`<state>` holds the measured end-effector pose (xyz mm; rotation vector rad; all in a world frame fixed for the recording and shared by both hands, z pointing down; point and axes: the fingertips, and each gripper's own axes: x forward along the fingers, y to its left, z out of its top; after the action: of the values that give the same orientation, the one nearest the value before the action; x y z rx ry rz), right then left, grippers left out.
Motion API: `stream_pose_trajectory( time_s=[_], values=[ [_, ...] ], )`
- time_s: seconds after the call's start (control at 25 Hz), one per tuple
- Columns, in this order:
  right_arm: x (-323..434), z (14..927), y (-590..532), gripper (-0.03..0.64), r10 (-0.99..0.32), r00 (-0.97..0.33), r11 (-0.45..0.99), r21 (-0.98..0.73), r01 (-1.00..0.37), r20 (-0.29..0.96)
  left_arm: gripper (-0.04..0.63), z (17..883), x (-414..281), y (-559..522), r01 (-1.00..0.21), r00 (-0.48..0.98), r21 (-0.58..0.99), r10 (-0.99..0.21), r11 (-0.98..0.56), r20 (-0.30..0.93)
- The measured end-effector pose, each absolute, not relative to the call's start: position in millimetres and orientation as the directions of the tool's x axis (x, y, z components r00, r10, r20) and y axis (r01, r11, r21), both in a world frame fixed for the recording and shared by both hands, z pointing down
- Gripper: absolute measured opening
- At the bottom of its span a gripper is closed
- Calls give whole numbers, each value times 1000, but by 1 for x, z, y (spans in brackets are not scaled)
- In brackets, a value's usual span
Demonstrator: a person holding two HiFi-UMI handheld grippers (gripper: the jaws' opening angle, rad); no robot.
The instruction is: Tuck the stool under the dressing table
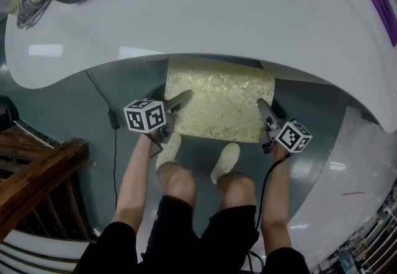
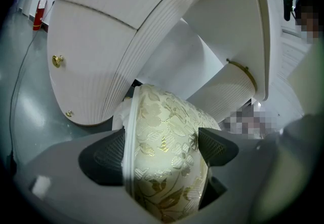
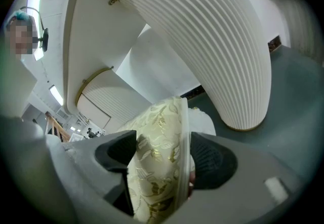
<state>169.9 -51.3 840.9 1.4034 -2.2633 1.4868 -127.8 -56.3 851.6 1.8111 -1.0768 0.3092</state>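
Under the curved edge of the dressing table (image 1: 205, 18), the head view shows the stool (image 1: 220, 105) with the far end of its gold-flowered cushion beneath the white surface. The near part is out over the grey floor. The left gripper (image 1: 181, 101) clamps the cushion's left side and the right gripper (image 1: 263, 109) the right side. The person's pale shoes (image 1: 169, 150) stand just behind the seat. This looks like the push-in step, roughly half done.

Over to the left gripper view: the left gripper (image 2: 162, 152) has its dark pads pinched on the cushion's piped edge, and brocade fills the whole gap. Here is what the head view cannot give, because the top hides it: a fluted drawer unit (image 2: 116, 45) with a brass knob (image 2: 57, 60), close on the stool's (image 2: 162, 116) left.

Right gripper view now: the right gripper (image 3: 164, 159) is likewise closed on the cushion rim, with fabric bulging between the pads. A second fluted pedestal (image 3: 217, 40) hangs close on that side, and the opening runs on past the stool (image 3: 157, 132).

So the next move calls for an even forward shove from both grippers. It should keep the seat square between the two fluted bodies so that neither corner clips one. Only the head view tells how much seat is left outside.
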Motion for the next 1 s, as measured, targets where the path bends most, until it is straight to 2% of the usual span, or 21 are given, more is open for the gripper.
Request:
stream_pose_trajectory(
  time_s=[0.28,0.44,0.68,1.0],
  values=[
    [175,826,-52,331,-631,-537,129,-607,-784,560,467,847,-132,-55,-817,528,566,-542,-114,653],
    [172,811,-47,331,-629,-532,137,-593,-794,567,361,830,-140,-51,-845,495,519,-555,-130,668],
    [164,778,-34,318,-644,-488,164,-516,-841,590,321,798,-141,-41,-855,491,492,-557,-163,669],
    [152,715,-26,303,-683,-431,193,-424,-885,589,214,733,-136,-29,-873,483,413,-575,-259,661]
  ],
)
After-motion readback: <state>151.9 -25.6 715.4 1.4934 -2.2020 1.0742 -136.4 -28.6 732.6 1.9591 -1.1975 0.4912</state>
